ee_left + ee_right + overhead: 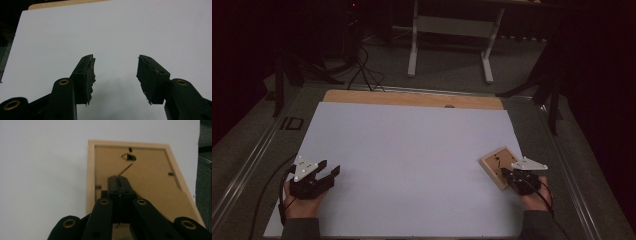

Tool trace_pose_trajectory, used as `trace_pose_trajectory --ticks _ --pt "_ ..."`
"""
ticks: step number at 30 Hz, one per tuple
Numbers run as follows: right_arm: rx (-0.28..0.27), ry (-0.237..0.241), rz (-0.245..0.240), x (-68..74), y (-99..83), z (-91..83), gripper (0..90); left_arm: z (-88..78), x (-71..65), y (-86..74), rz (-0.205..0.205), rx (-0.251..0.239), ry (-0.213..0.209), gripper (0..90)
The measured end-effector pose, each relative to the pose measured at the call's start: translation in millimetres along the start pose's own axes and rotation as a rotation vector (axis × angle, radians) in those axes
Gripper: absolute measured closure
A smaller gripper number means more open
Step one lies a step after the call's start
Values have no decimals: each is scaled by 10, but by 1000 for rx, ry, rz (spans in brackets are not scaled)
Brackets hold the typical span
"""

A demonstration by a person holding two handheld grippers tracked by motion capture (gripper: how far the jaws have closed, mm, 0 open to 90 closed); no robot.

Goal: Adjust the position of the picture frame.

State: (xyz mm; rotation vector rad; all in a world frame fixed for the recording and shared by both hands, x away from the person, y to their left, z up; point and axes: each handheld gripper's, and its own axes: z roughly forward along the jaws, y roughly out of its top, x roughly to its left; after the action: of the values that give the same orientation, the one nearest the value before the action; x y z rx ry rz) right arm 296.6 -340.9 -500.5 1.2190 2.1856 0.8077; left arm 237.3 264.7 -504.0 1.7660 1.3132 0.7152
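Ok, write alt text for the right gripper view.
The right gripper, jaws shut, hangs over the back of a wooden picture frame lying face down on a white board. A small metal hanger sits near the frame's far edge.

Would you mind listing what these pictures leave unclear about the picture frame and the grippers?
- Picture frame: front lies face down on the white board.
- Its near edge: right gripper view, hidden behind the shut right gripper.
- High view: too dim and small to tell whether the jaws pinch anything.
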Motion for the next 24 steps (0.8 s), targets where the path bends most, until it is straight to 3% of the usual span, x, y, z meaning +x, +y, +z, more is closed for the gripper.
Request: trace_pose_trajectory --ticks 6,9,15,24 --pt "9 22 10 1 -95 -29 899 8 -8 0 4 2 0 476" --pt "6 54 9 31 -88 -28 899 7 -10 1 5 2 0 476" --pt "-1 76 4 115 -55 -1 900 10 -13 0 8 3 0 475" --pt "1 90 -51 298 125 148 900 10 -12 1 8 4 1 475"
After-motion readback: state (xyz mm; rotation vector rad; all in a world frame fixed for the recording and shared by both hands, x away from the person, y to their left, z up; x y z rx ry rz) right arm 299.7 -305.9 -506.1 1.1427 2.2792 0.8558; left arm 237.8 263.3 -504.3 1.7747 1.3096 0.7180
